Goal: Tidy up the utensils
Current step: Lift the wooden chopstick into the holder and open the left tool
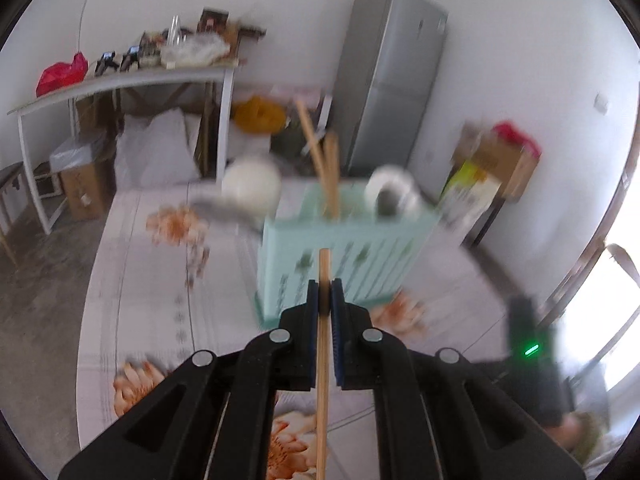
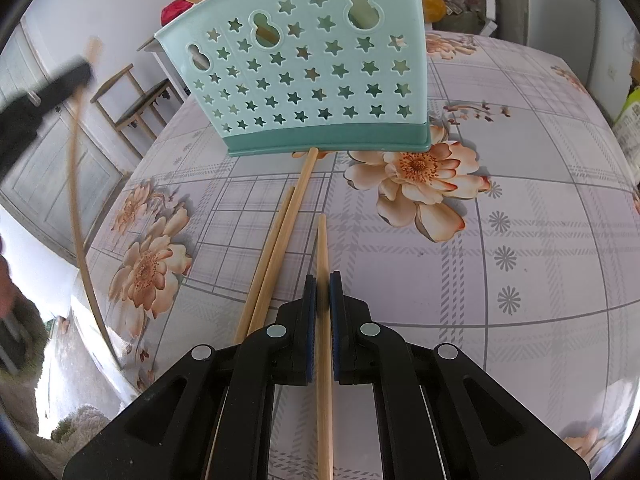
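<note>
My left gripper (image 1: 324, 288) is shut on a wooden chopstick (image 1: 323, 344) and holds it in the air in front of the mint utensil holder (image 1: 344, 256). The holder has two chopsticks (image 1: 326, 168) and white spoons (image 1: 252, 186) standing in it. My right gripper (image 2: 322, 284) is shut on another chopstick (image 2: 323, 248), low over the table behind the holder (image 2: 304, 64). Two more chopsticks (image 2: 276, 240) lie on the tablecloth to its left. The left gripper (image 2: 48, 88) with its chopstick (image 2: 78, 208) shows blurred at the right wrist view's left edge.
The table has a flowered, checked cloth (image 2: 500, 216). A grey fridge (image 1: 392, 80) stands behind, with boxes (image 1: 496, 160) to its right. A white side table (image 1: 120, 84) holds clutter. A wooden chair (image 2: 136, 100) stands off the table's far left edge.
</note>
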{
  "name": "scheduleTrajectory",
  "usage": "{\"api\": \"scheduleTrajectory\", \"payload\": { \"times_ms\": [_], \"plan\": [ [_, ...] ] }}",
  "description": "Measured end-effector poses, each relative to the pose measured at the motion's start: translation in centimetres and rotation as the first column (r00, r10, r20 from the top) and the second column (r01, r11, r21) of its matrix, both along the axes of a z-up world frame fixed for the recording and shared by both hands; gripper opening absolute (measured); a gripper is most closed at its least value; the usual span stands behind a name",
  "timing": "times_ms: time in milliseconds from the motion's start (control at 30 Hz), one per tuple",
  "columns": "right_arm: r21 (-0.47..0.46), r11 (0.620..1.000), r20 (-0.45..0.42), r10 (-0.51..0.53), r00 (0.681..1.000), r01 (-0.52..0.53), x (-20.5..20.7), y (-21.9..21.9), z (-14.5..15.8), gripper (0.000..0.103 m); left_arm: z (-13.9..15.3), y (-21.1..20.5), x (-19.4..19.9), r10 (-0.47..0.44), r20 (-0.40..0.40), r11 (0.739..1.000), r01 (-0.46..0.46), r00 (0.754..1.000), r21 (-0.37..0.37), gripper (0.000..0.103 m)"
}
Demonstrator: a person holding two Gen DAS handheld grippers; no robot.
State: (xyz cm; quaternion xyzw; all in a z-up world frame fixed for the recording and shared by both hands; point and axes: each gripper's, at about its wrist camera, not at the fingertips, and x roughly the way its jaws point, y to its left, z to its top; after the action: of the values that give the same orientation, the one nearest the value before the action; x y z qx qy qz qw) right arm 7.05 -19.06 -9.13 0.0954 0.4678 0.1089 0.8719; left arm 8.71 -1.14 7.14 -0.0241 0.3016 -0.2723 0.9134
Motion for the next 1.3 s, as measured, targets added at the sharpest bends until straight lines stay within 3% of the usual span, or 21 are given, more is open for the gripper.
{"api": "scheduleTrajectory", "payload": {
  "times_ms": [167,600,833,1033,1133,1300],
  "plan": [
    [0.001,1.0,0.001,0.0,1.0,0.0,0.0,-0.1,0.0,0.005,3.7,1.0,-0.7,-0.013,0.08,0.995,0.02,0.997,-0.094,0.005],
    [0.017,1.0,0.004,-0.001,1.0,0.001,0.1,-0.4,-0.2,0.005,12.8,0.1,-0.1,-0.056,0.253,0.968,0.115,0.966,-0.224,0.005],
    [0.024,1.0,0.004,-0.001,1.0,0.001,0.0,-0.6,-0.2,0.005,16.1,0.0,1.4,-0.002,0.327,0.956,0.098,0.945,-0.276,0.005],
    [0.029,1.0,0.005,-0.001,1.0,0.001,-0.2,-0.9,-0.2,0.005,15.8,-1.1,3.3,0.065,0.36,0.962,0.037,0.931,-0.271,0.005],
    [0.031,1.0,0.004,-0.002,1.0,0.002,-0.1,-0.9,-0.2,0.005,14.3,-2.0,4.5,0.099,0.366,0.968,-0.004,0.925,-0.253,0.005],
    [0.034,0.999,0.004,-0.003,1.0,0.003,-0.3,-1.0,-0.1,0.005,11.2,-2.5,6.1,0.119,0.328,0.963,-0.029,0.937,-0.266,0.005]
  ]
}}
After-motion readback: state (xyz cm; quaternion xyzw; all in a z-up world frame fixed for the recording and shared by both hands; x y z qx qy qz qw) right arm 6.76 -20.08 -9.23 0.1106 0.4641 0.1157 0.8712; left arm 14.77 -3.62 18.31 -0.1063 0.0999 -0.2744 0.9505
